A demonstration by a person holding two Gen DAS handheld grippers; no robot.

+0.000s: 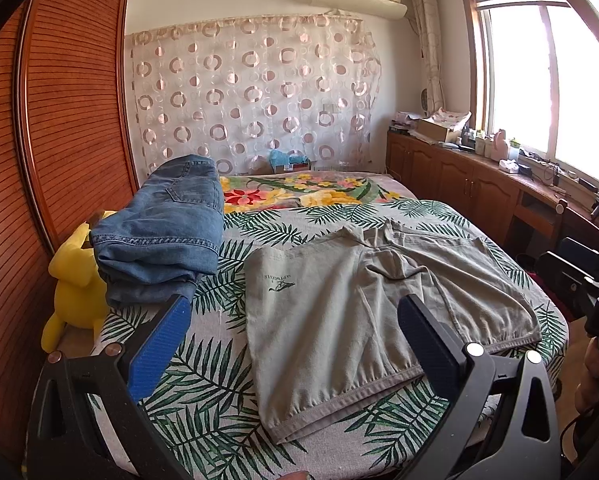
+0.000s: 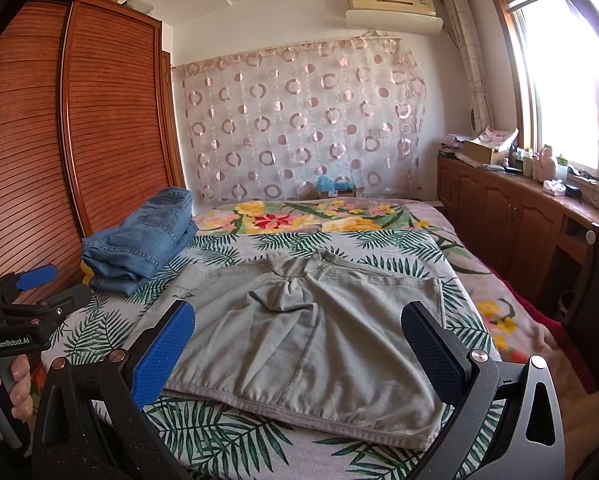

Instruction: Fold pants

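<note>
Grey-green pants [image 1: 359, 320] lie spread on the leaf-print bed cover [image 1: 203, 392], hem edge nearest me, waistband bunched at the far side. They also show in the right wrist view [image 2: 299, 352]. My left gripper [image 1: 295, 320] is open and empty, hovering above the near edge of the pants. My right gripper [image 2: 299, 328] is open and empty, also above the near part of the pants. The left gripper also shows at the left edge of the right wrist view [image 2: 39, 288], held in a hand.
A folded stack of blue jeans [image 1: 163, 232] sits at the left of the bed, also in the right wrist view [image 2: 143, 240]. A yellow plush toy [image 1: 75, 280] lies beside it. A wooden wardrobe [image 1: 67, 120] stands left. A cluttered cabinet [image 1: 479, 168] runs under the window.
</note>
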